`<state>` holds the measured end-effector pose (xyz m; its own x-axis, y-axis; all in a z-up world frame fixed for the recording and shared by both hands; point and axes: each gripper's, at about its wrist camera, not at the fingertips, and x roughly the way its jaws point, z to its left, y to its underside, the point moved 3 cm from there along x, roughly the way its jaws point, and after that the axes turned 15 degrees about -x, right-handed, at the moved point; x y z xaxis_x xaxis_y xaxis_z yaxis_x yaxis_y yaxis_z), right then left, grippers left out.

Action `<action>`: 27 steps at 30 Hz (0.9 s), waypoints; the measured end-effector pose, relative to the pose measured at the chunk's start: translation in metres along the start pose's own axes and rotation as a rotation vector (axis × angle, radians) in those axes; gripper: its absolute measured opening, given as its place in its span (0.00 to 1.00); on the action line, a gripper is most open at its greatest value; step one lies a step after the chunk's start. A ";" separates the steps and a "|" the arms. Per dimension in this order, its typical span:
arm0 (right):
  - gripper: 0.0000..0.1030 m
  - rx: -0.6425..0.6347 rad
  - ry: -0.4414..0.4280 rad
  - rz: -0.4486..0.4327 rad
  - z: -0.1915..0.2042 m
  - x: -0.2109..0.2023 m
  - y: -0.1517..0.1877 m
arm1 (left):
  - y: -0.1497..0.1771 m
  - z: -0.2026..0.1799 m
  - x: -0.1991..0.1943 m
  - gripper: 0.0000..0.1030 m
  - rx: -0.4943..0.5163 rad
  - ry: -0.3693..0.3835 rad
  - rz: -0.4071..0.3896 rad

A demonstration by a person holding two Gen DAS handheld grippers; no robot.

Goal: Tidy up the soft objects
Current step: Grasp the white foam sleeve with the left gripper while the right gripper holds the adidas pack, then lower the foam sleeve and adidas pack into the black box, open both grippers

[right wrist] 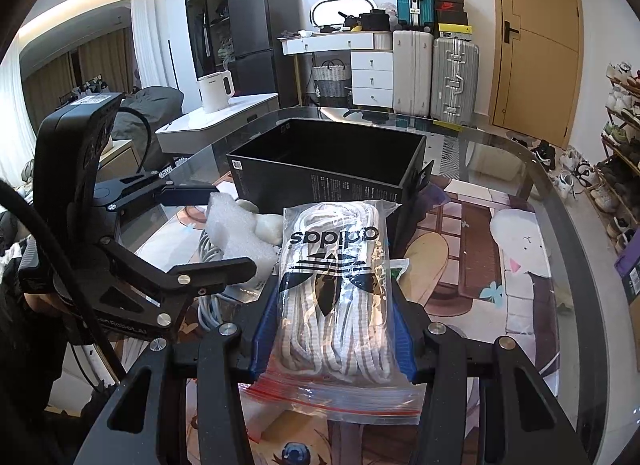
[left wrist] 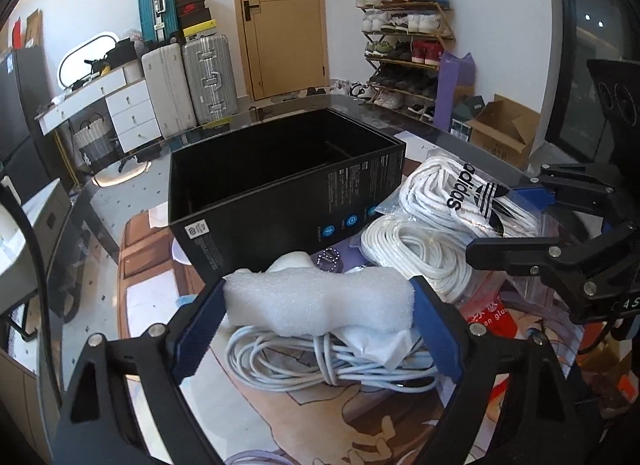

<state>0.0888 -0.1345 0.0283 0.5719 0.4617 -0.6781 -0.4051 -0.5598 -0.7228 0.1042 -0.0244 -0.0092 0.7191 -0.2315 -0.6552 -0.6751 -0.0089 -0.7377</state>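
My left gripper (left wrist: 318, 315) is shut on a white foam piece (left wrist: 316, 299) and holds it above a coiled white cable (left wrist: 320, 361), just in front of the open black box (left wrist: 280, 189). My right gripper (right wrist: 334, 329) is shut on a clear zip bag of white laces with an adidas logo (right wrist: 334, 277), in front of the black box (right wrist: 328, 169). The bag also shows in the left wrist view (left wrist: 460, 193), with the right gripper (left wrist: 556, 225) behind it. The foam piece (right wrist: 236, 229) and the left gripper (right wrist: 192, 225) show at the left of the right wrist view.
A second coil of thick white cord (left wrist: 416, 253) lies beside the box. All sit on a glass table (right wrist: 532, 169) over a printed mat (right wrist: 500, 265). Suitcases (left wrist: 188, 81), a shoe rack (left wrist: 404, 49) and a cardboard box (left wrist: 504, 129) stand beyond.
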 end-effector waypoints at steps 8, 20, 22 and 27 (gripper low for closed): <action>0.49 0.014 0.008 -0.012 0.000 -0.006 -0.001 | 0.003 0.005 -0.013 0.86 -0.034 -0.001 -0.032; 0.49 0.052 0.005 -0.053 -0.009 -0.028 -0.016 | -0.016 0.014 -0.052 0.86 -0.117 0.006 -0.154; 0.49 0.059 0.012 -0.051 -0.011 -0.029 -0.019 | -0.019 0.016 -0.056 0.86 -0.122 0.006 -0.166; 0.49 0.070 0.014 -0.051 -0.015 -0.031 -0.032 | -0.028 0.026 -0.064 0.86 -0.149 0.001 -0.194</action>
<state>0.0950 -0.1415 0.0744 0.6027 0.4781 -0.6390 -0.4238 -0.4867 -0.7639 0.0814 0.0159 0.0491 0.8376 -0.2121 -0.5034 -0.5412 -0.1964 -0.8176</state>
